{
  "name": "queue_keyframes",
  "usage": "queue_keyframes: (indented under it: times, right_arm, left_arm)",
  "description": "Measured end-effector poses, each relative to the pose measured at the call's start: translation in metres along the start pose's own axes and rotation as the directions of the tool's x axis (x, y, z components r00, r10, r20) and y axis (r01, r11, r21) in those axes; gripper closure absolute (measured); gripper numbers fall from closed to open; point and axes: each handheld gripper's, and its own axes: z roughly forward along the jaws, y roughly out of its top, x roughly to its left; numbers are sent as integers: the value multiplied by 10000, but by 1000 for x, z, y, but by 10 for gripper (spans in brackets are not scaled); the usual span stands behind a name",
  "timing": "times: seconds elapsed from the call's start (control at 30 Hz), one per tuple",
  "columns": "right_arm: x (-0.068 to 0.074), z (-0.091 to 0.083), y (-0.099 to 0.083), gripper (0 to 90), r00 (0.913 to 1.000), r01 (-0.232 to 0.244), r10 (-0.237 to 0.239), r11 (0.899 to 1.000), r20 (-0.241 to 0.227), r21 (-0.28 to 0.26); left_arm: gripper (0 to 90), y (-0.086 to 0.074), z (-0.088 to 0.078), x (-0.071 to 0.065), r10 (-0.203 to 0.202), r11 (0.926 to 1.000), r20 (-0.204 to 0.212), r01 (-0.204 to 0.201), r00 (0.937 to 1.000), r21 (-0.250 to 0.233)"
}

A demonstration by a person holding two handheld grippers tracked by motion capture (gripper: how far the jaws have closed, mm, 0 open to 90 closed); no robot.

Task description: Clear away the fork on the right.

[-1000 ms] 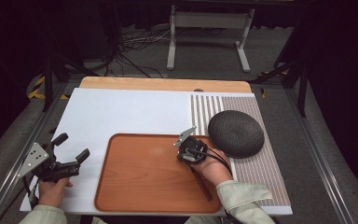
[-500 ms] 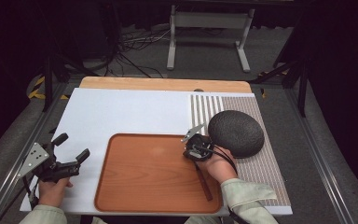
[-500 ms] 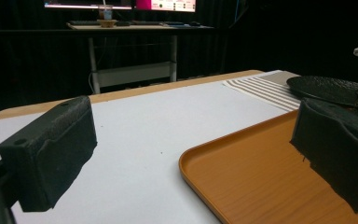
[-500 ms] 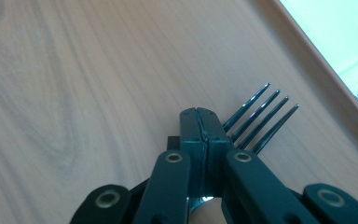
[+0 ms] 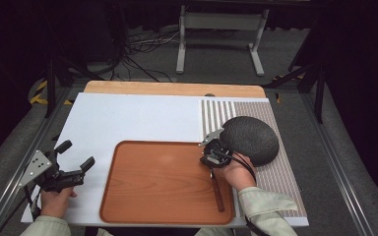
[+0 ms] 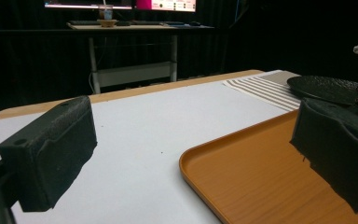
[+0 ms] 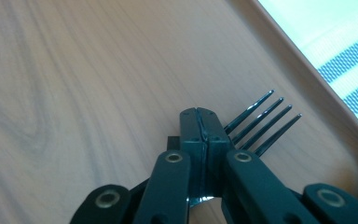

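Observation:
A black fork [image 7: 261,116] points its tines ahead of my right gripper [image 7: 200,116], whose jaws are shut on its neck just above the wooden tray [image 7: 74,70]. From above, the right gripper [image 5: 210,157] hangs over the tray's [image 5: 162,177] far right corner, right beside a dark round dish [image 5: 250,138]. A brown handle [image 5: 218,194] trails back under the hand. My left gripper [image 5: 76,154] rests open and empty over the white mat [image 5: 128,118], left of the tray. Its wide jaws frame the tray's [image 6: 261,172] edge in the left gripper view.
The dish [image 6: 324,87] sits on a striped placemat [image 5: 285,177] at the right side of the table. A wooden strip [image 5: 172,88] runs along the far edge. A metal stand [image 5: 221,29] and cables lie on the floor beyond.
The right gripper has carried the fork rightward and a little farther away across the tray, up to the dish. The left gripper has stayed put.

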Motion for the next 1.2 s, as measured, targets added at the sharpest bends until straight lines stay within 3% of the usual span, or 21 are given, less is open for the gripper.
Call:
queue_keyframes:
  times: [1.0,1.13,1.2]
  right_arm:
    - [-15,-11,-16,900,9976,-600,598,9982,344,51]
    - [-14,-18,-14,898,9980,-510,522,9982,359,-314]
    - [-13,-24,-13,840,9978,-501,524,9971,407,-570]
  left_arm:
    - [8,0,1,-1,11,10000,26,-11,10000,30]
    - [8,0,1,0,3,10000,18,-3,10000,28]
    - [8,0,1,-1,24,10000,24,-24,10000,39]
